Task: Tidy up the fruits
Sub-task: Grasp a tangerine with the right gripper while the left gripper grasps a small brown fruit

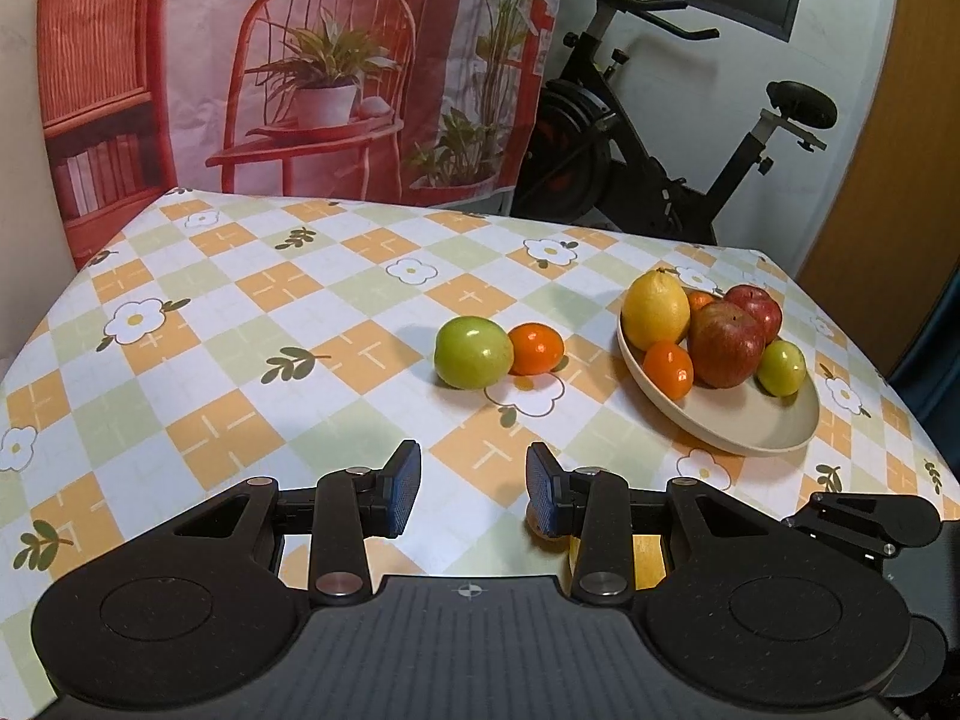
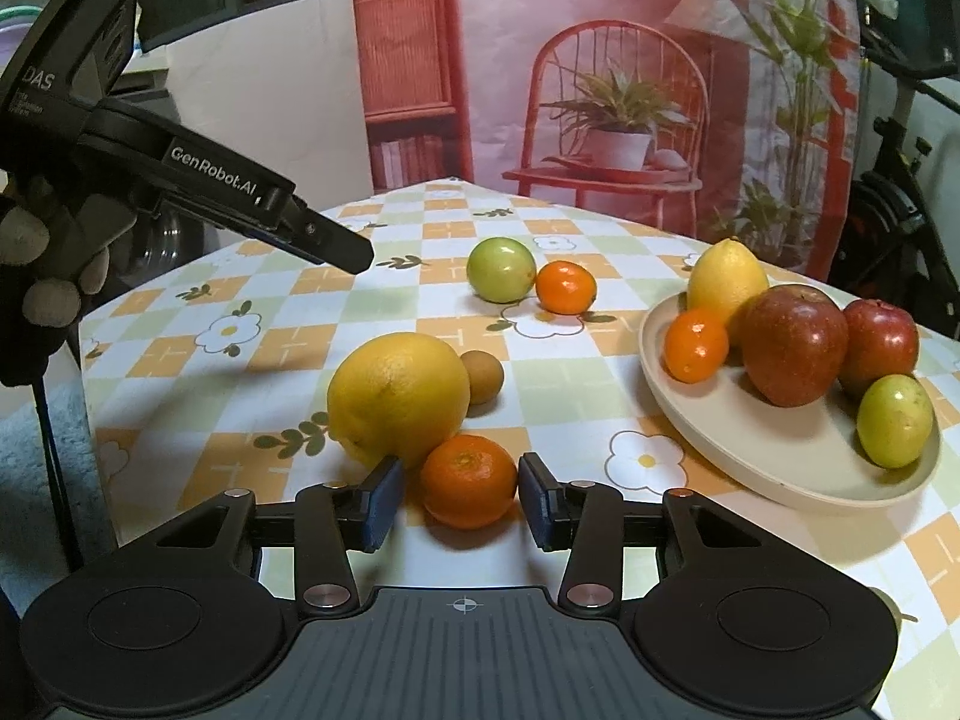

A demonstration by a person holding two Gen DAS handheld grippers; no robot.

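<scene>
The mandarin (image 2: 468, 481) sits squarely between my right gripper (image 2: 461, 501) pads, which flank it without quite pressing. My left gripper (image 1: 474, 489) hangs spread and empty, well apart from the plate (image 1: 774, 438).

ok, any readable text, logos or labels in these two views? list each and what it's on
"GenRobot.AI": white lettering on the side of the left gripper, seen from the right wrist view.
"DAS": white letters on the black housing at the rear of that same gripper.
Below "DAS": a few lines of small print, too small to read.
The tablecloth and the fruit carry no text; none in the left wrist view.
</scene>
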